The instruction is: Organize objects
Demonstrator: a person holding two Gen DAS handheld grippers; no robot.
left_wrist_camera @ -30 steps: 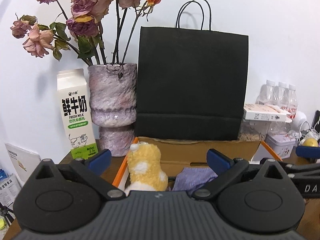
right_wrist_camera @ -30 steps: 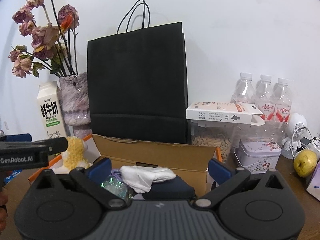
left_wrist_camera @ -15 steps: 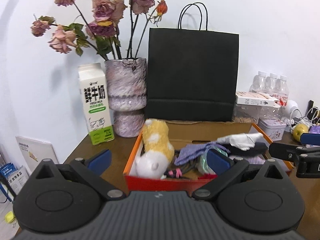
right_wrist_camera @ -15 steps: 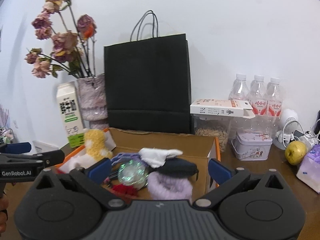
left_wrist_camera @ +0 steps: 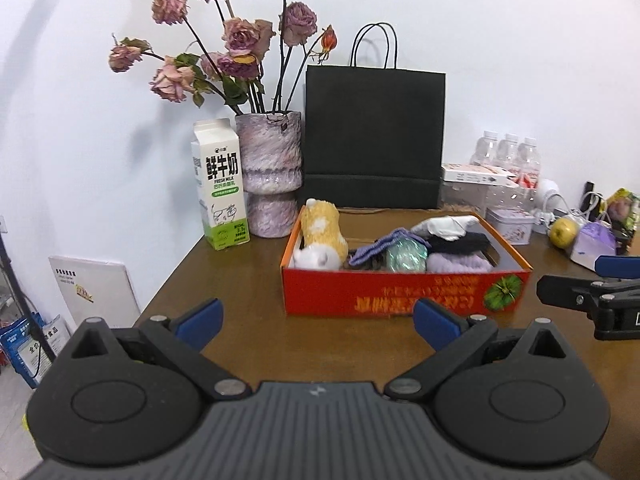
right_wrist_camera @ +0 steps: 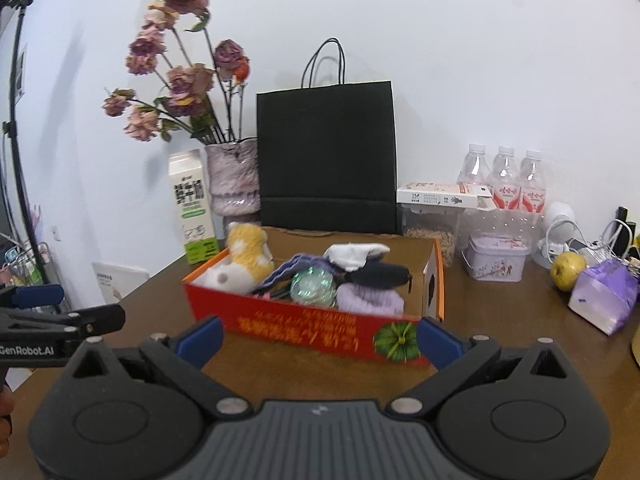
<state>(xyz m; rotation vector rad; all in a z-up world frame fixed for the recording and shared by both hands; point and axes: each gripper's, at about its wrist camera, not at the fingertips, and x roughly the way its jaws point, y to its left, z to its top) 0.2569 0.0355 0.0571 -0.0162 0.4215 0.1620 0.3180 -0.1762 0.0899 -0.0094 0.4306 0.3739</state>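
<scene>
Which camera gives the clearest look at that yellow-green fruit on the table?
The right wrist view: the fruit sits larger and unobstructed beside a purple packet. In the left wrist view the fruit is smaller, near the edge.

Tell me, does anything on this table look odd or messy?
Yes. The red box faces us with its printing upside down, and its contents are jumbled: a yellow plush toy lies tipped among loose fabric items. The roses in the vase look dried and wilted.

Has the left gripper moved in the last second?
Yes. The left gripper has pulled back and risen: the red cardboard box and the black paper bag look smaller and farther away.
</scene>
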